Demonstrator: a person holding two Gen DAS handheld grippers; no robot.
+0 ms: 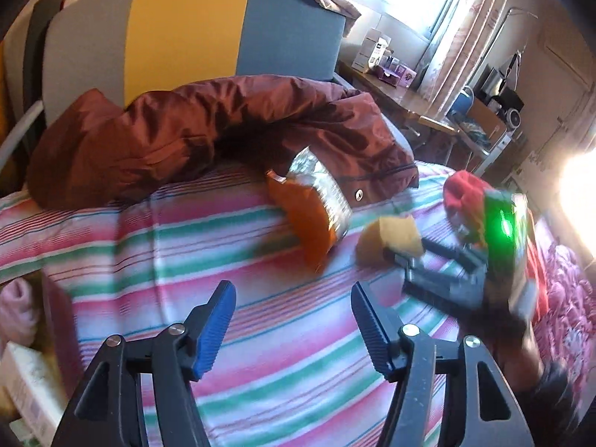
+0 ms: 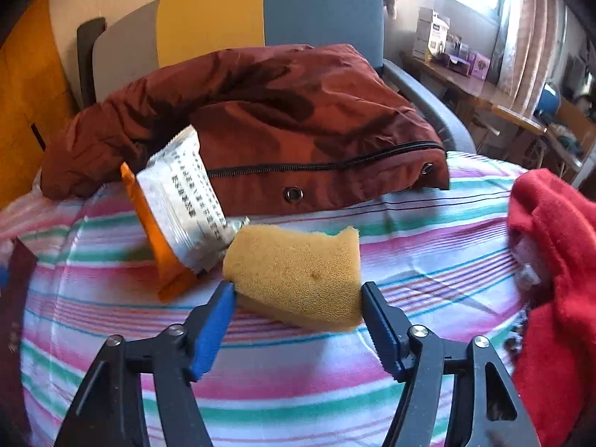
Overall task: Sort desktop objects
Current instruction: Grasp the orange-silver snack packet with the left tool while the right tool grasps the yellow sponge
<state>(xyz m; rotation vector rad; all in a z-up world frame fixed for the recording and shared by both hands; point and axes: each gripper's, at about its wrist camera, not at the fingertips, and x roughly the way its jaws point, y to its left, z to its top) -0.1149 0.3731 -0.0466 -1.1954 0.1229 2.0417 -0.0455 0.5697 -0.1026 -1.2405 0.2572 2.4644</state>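
A yellow sponge (image 2: 298, 279) lies on the striped cloth, just ahead of and between the tips of my open right gripper (image 2: 298, 292); whether the pads touch it I cannot tell. An orange and silver snack packet (image 2: 178, 219) leans beside the sponge on its left. In the left wrist view the sponge (image 1: 391, 242) and packet (image 1: 316, 208) lie ahead, with the right gripper (image 1: 391, 257) reaching the sponge from the right. My left gripper (image 1: 294, 298) is open and empty above the cloth.
A dark red jacket (image 2: 298, 119) lies across the back of the striped cloth (image 2: 260, 391). A red garment (image 2: 558, 260) sits at the right. A grey, yellow and blue chair back (image 1: 186, 29) stands behind. A cluttered desk (image 1: 409, 93) is far right.
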